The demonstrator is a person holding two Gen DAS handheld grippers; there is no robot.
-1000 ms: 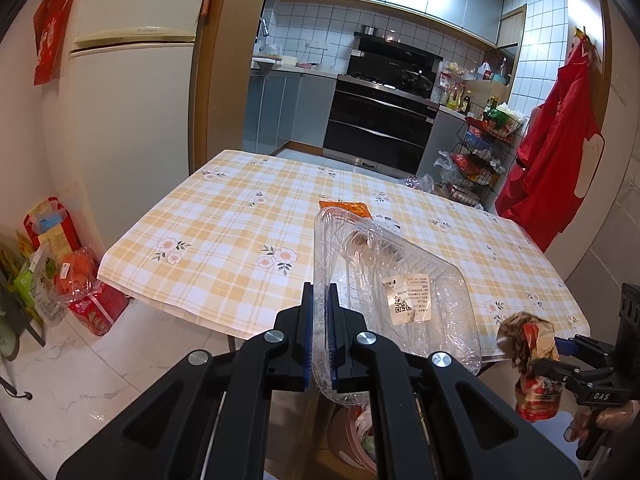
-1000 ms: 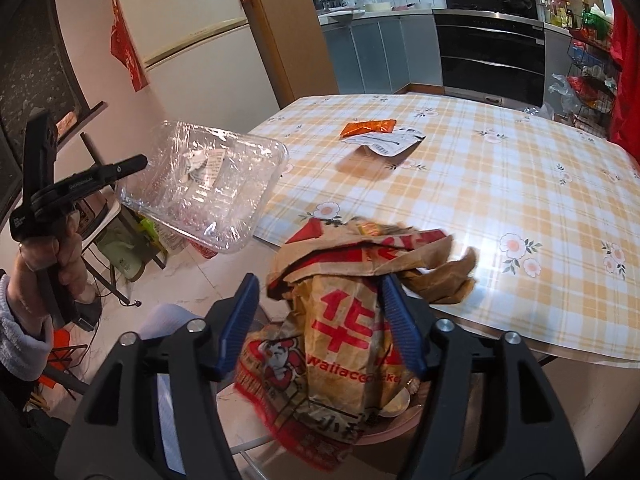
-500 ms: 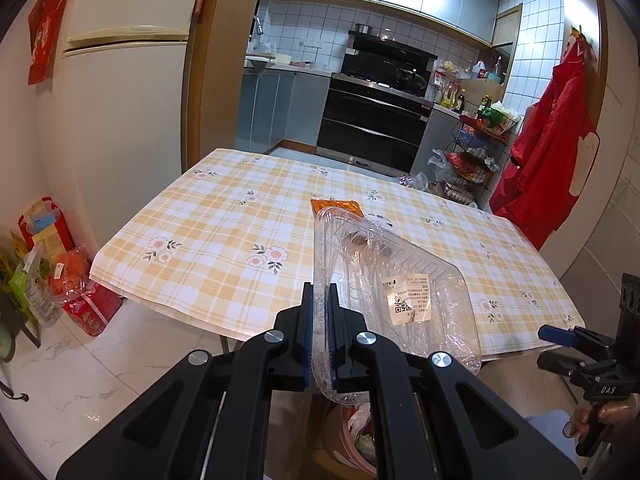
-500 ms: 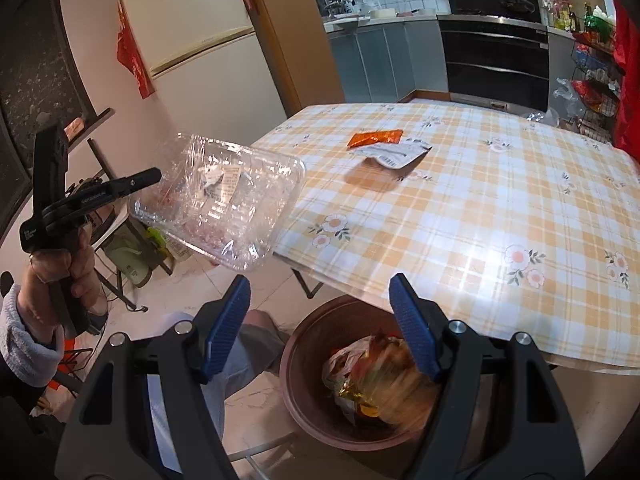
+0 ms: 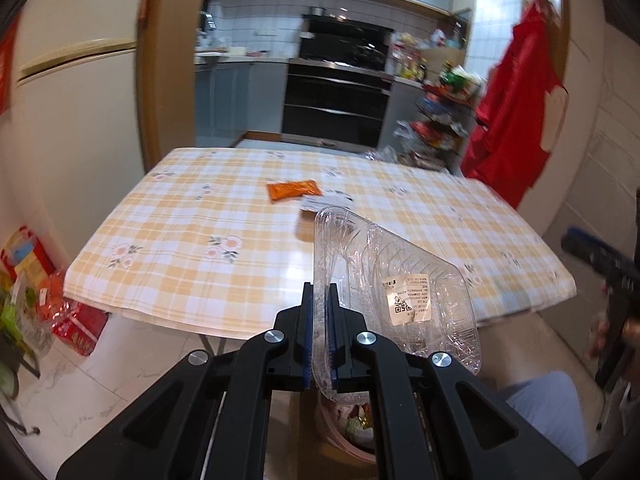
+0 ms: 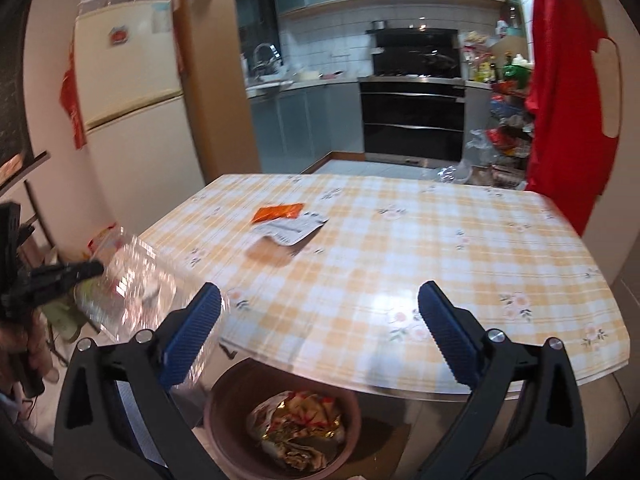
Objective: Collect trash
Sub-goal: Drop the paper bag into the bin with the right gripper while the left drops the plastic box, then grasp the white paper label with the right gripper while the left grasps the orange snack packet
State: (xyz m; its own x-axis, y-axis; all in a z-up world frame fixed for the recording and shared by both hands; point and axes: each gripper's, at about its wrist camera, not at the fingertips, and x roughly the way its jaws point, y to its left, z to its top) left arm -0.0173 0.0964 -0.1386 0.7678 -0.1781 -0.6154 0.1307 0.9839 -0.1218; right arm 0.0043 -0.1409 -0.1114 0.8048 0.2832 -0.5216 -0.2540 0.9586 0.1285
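Observation:
My left gripper (image 5: 320,332) is shut on the rim of a clear plastic tray (image 5: 400,292) with a white label, held in the air in front of the table edge. Below it a brown bin (image 5: 344,450) shows. In the right wrist view the bin (image 6: 236,388) holds a crumpled red and yellow paper bag (image 6: 296,428). Above it my right gripper (image 6: 320,300) has its jaws opening wide with nothing between them. The tray (image 6: 136,292) is blurred at the left. An orange packet (image 6: 278,212) and a white wrapper (image 6: 292,230) lie on the checked table (image 6: 400,260).
A fridge (image 6: 132,120) stands to the left and a black oven (image 6: 412,116) behind the table. A red apron (image 6: 568,100) hangs at the right over a cluttered wire rack (image 5: 440,120). Bags (image 5: 36,292) sit on the floor at the left.
My right gripper let go of the paper bag, which dropped into the bin, then rose and opened wider. My left gripper has shifted with the tray closer to the bin.

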